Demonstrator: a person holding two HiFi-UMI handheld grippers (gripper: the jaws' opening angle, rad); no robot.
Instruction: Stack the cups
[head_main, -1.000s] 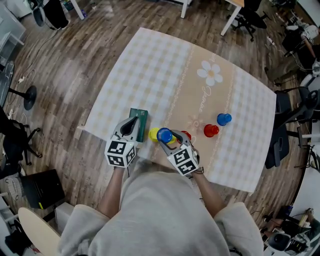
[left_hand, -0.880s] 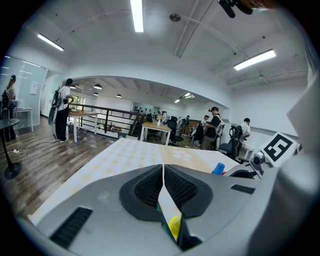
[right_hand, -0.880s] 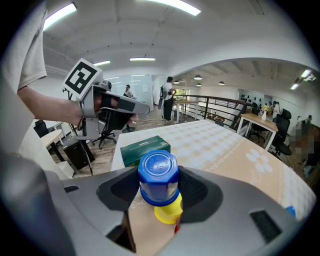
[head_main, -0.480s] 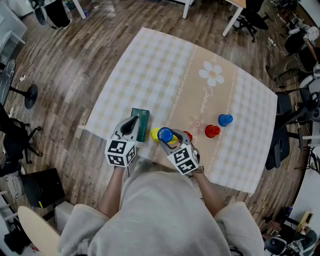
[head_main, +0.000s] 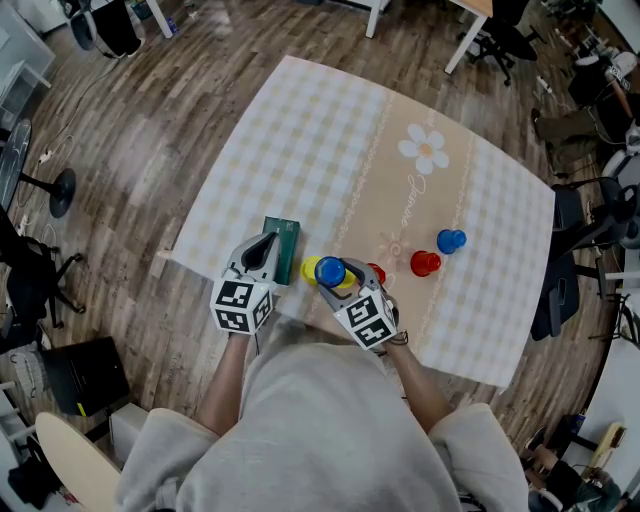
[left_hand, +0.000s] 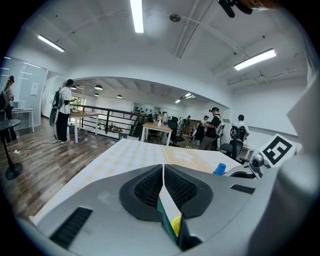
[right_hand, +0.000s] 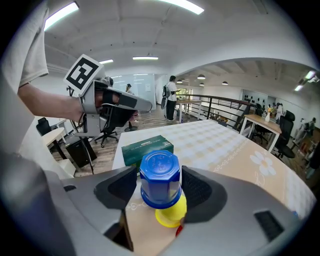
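Inverted blue cup (right_hand: 160, 176) being pinched between right gripper (right_hand: 159, 186) jaws, directly over yellow cup (right_hand: 172, 214), close to near edge of table (head_main: 300, 140). Embossed marks on cup base unreadable. Left gripper (left_hand: 163, 186) jaws pressing together on nothing, hovering by green box (head_main: 281, 240); box print too small to read. Second blue cup (head_main: 450, 240) and red cup (head_main: 424, 263) standing further right. Another red cup (head_main: 374, 271) peeking beside right gripper. Script by daisy (head_main: 425, 148) illegible. Far half of table lying open. Nothing shifting since earlier frame.
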